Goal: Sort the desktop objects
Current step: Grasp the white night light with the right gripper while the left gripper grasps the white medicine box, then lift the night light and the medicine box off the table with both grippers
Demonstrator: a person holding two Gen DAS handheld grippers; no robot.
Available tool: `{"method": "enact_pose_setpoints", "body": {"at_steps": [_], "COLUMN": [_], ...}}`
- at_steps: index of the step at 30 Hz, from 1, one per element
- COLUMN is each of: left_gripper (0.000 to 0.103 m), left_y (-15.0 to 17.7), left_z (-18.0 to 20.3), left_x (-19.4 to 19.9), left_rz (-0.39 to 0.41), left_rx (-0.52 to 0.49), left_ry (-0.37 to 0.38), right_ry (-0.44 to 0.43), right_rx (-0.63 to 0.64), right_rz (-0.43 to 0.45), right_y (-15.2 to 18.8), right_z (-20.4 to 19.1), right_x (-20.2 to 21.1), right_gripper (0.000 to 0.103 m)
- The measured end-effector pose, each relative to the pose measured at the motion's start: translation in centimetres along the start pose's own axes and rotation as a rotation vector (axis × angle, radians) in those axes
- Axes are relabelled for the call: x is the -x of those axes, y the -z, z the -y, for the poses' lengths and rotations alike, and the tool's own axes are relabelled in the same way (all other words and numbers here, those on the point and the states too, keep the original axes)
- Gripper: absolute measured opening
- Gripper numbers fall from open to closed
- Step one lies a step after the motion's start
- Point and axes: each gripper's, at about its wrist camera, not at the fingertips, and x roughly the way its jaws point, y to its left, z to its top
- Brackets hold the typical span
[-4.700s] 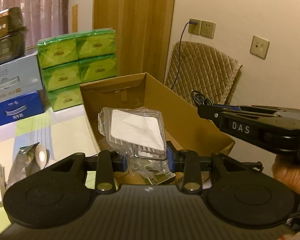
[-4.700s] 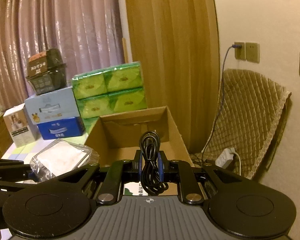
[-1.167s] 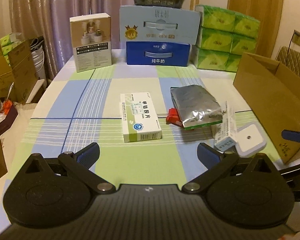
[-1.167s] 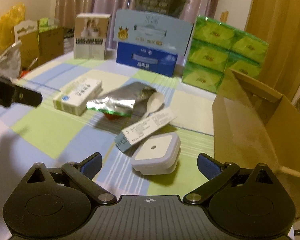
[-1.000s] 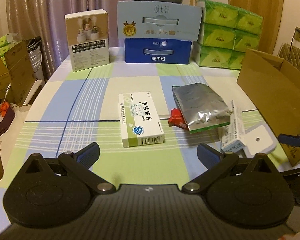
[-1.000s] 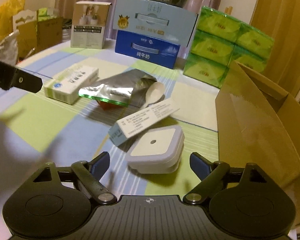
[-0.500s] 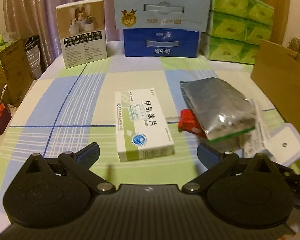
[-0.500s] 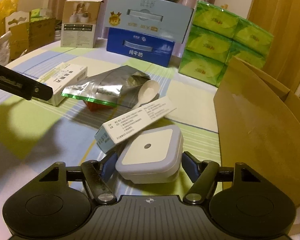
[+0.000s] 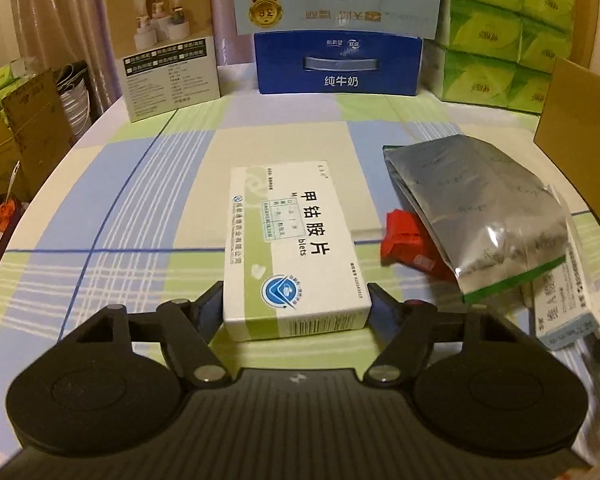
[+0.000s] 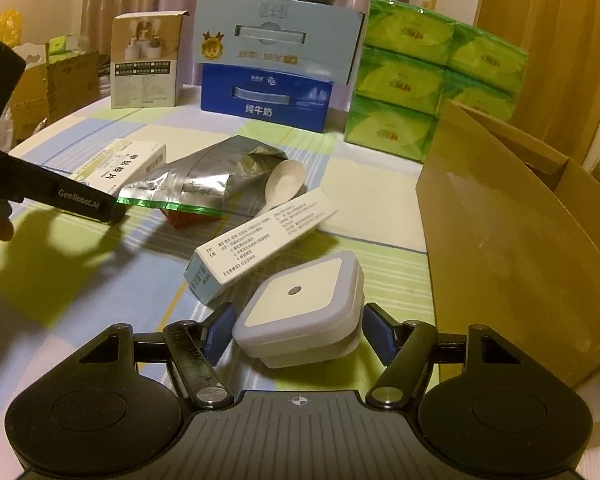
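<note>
Left gripper [image 9: 296, 308] low over checked tablecloth [image 9: 148, 200]; fingers set either side of near end of white-and-green medicine box [image 9: 292, 248], close against its sides; whether pressing or just beside, could not tell; box flat on cloth. Silver foil pouch [image 9: 476, 208] just right of box, lying over red packet [image 9: 404, 240]; long white carton [image 9: 564, 296] at far right.

Right gripper [image 10: 298, 328] around square white night light [image 10: 300, 304]; blue pads near its two sides, narrow gaps visible, contact not certain; light resting on cloth, touching end of long carton. White spoon [image 10: 284, 182] beside pouch; brown cardboard box [image 10: 512, 232] close on right; blue milk carton [image 10: 268, 100] and green tissue packs [image 10: 432, 80] at back.
</note>
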Motion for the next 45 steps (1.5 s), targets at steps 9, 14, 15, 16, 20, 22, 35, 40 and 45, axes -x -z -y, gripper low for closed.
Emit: {"method": "enact_pose_setpoints", "body": {"at_steps": [9, 14, 15, 16, 20, 22, 35, 40, 45], "left_gripper": [0.068, 0.069, 0.069, 0.069, 0.069, 0.074, 0.080, 0.078, 0.076], "left_y": [3.3, 6.4, 6.9, 7.4, 8.6, 8.7, 7.6, 7.5, 7.7], "left_z": [2.1, 4.1, 4.5, 4.7, 5.3, 5.4, 5.1, 5.3, 5.2], "left_x": [6.7, 11.0, 11.7, 12.3, 13.4, 13.6, 11.1, 10.1, 9.6], "left_rz": [-0.057, -0.062, -0.065, -0.070, -0.083, -0.082, -0.074, -0.076, -0.081], "left_rx": [0.023, -0.007, -0.019, -0.021, -0.030, -0.043, -0.051, -0.062, -0.057], "left_ry": [0.042, 0.056, 0.062, 0.067, 0.074, 0.072, 0.055, 0.060, 0.061], "right_ry": [-0.037, -0.051, -0.051, -0.049, -0.036, -0.030, 0.015, 0.017, 0.018], "right_rx": [-0.085, -0.125, -0.129, -0.138, -0.159, -0.148, -0.010, -0.008, -0.011], "right_rz": [-0.031, -0.053, -0.057, -0.067, -0.106, -0.116, -0.088, -0.083, -0.074], "right_y": [0.9, 2.4, 2.7, 3.0, 4.4, 4.9, 5.4, 5.5, 5.5], "right_z": [0.5, 0.4, 0.4, 0.4, 0.6, 0.5, -0.7, -0.7, -0.8], "right_x": [3.3, 6.2, 6.8, 7.2, 8.3, 8.5, 7.3, 7.0, 6.9], "right_gripper": [0.065, 0.065, 0.065, 0.065, 0.065, 0.067, 0.071, 0.071, 0.071]}}
